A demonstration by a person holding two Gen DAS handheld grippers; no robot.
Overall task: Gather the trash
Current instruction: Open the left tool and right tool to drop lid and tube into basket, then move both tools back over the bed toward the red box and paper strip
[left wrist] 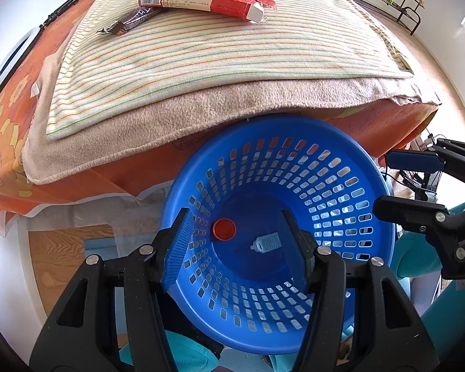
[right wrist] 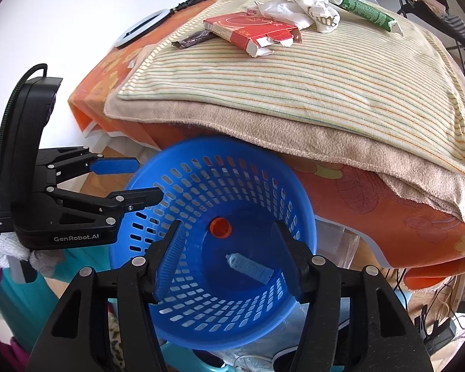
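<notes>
A small tube and an orange cap lie on the floor of the blue basket below both parted, empty grippers, right gripper and left gripper, the red carton beyond them.

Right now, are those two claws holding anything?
No. The left claw and right claw both hang open over the blue basket, nothing between them.

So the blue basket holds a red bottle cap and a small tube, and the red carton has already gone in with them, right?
Not quite. The blue basket does hold the red bottle cap and small tube, but the red carton still lies on the striped towel on the table, as the right wrist view shows.
</notes>
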